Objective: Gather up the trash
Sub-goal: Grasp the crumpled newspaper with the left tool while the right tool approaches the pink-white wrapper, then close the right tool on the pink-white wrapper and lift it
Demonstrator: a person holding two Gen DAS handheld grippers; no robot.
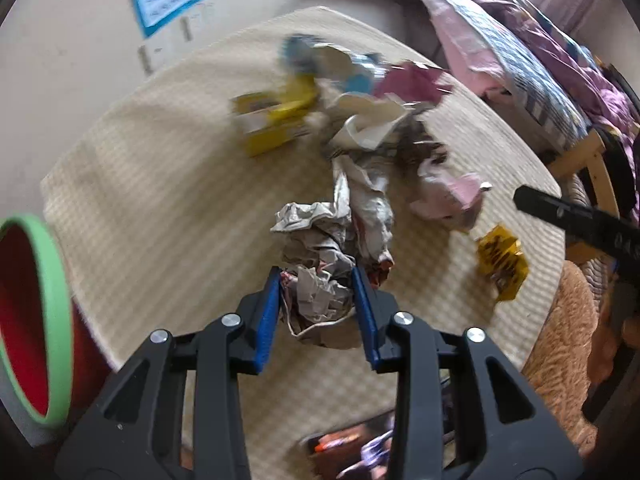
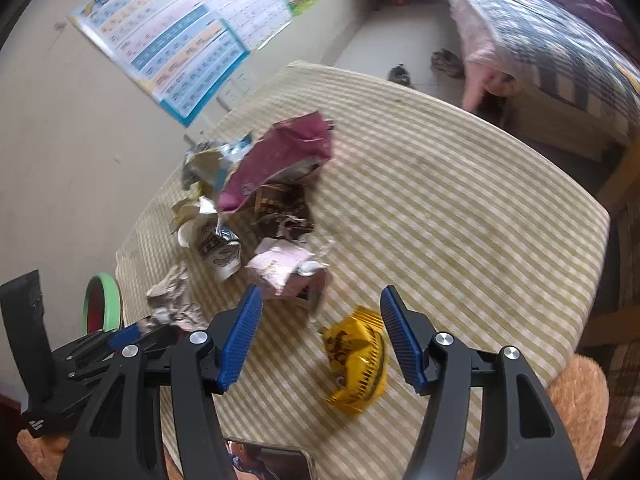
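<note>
Between the left gripper's [image 1: 316, 300] closed blue fingers sits a crumpled grey newspaper wad [image 1: 320, 276]; the right gripper [image 2: 320, 334] gapes over a yellow foil wrapper [image 2: 356, 364]. Most litter remains on the striped tablecloth [image 2: 440, 220], the green-rimmed red bin [image 1: 36, 320] beside it.

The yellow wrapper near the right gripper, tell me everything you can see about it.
The yellow wrapper is a crinkled, glossy foil-like packet with dark brown print and ridged sealed edges. It lies alone on the striped tablecloth, apart from the trash pile, between the open blue fingers of the right gripper, untouched.
</note>
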